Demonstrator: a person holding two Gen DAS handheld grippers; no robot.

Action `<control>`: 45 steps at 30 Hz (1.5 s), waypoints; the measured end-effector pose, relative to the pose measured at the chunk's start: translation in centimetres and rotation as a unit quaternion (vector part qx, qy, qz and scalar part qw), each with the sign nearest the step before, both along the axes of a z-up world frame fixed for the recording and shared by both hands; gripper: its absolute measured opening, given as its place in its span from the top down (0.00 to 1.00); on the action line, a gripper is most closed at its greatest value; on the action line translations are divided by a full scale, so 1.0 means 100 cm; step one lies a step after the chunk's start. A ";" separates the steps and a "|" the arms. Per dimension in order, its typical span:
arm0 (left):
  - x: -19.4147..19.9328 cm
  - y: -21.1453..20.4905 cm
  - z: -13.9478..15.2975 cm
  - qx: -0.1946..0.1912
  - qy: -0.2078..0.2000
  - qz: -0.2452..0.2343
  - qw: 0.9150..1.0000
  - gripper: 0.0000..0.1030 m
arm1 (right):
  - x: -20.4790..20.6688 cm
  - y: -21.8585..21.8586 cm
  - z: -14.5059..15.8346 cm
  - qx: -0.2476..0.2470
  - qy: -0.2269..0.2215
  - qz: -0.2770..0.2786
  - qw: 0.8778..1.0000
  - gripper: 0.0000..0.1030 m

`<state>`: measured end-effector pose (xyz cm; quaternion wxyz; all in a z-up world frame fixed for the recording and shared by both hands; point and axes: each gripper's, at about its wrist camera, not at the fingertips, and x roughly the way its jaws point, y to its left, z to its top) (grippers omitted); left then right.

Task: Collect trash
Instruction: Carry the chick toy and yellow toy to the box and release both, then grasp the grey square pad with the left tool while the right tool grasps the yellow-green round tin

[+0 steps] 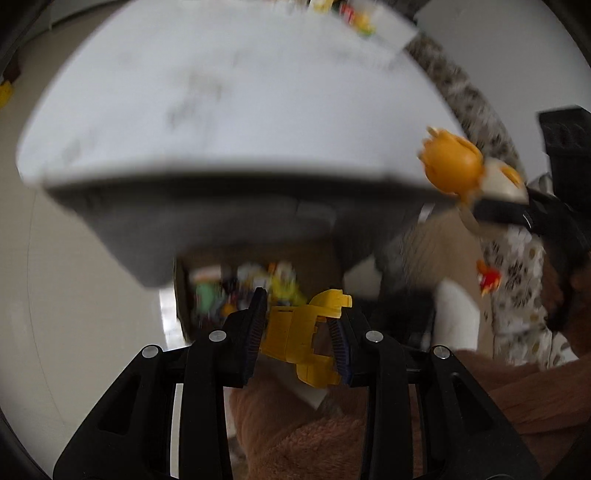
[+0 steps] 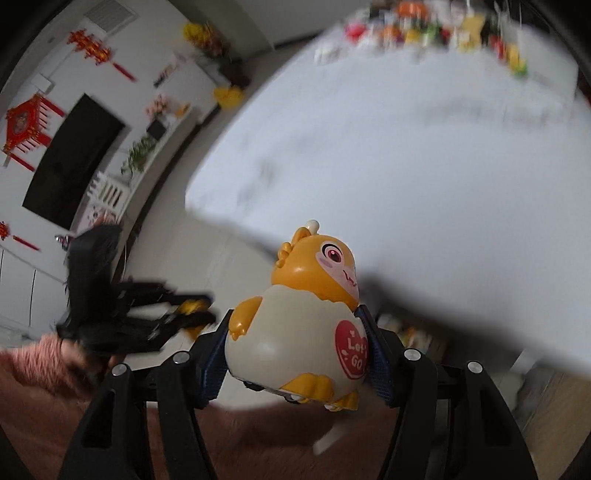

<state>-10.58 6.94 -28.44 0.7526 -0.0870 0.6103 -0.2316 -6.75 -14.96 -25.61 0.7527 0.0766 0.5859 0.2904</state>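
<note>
My left gripper (image 1: 301, 308) is shut on a yellow plastic toy piece (image 1: 295, 332), off the near edge of the white marble table (image 1: 221, 103). Below it lies a blurred cardboard box (image 1: 332, 266) holding several colourful items. My right gripper (image 2: 295, 314) is shut on an orange and cream chick toy (image 2: 295, 332) with a red heart on its belly; both blue pads press its sides. In the left wrist view that chick toy (image 1: 450, 162) hangs at the right, over the table's corner. In the right wrist view the left gripper (image 2: 192, 314) is at the left, with the yellow piece (image 2: 190, 306) in it.
Several small toys (image 2: 443, 33) line the table's (image 2: 406, 147) far edge. A fuzzy brown sleeve (image 1: 314, 435) fills the bottom of the view. A dark screen (image 2: 70, 162) hangs on the wall at the left. Patterned fabric (image 1: 461, 96) runs beside the table's right side.
</note>
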 end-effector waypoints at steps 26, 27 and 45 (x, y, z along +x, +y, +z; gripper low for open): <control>0.022 -0.039 -0.070 0.017 0.053 0.005 0.998 0.21 | -0.001 -0.042 -0.096 -0.024 0.057 -0.062 0.996 0.16; 0.026 -0.044 -0.036 -0.005 0.022 -0.003 1.000 0.19 | 0.000 -0.044 -0.078 -0.010 0.044 -0.060 0.997 0.15; 0.433 -0.142 0.047 0.135 -0.162 0.106 0.972 0.11 | 0.109 -0.175 -0.003 0.081 -0.038 -0.089 0.992 0.09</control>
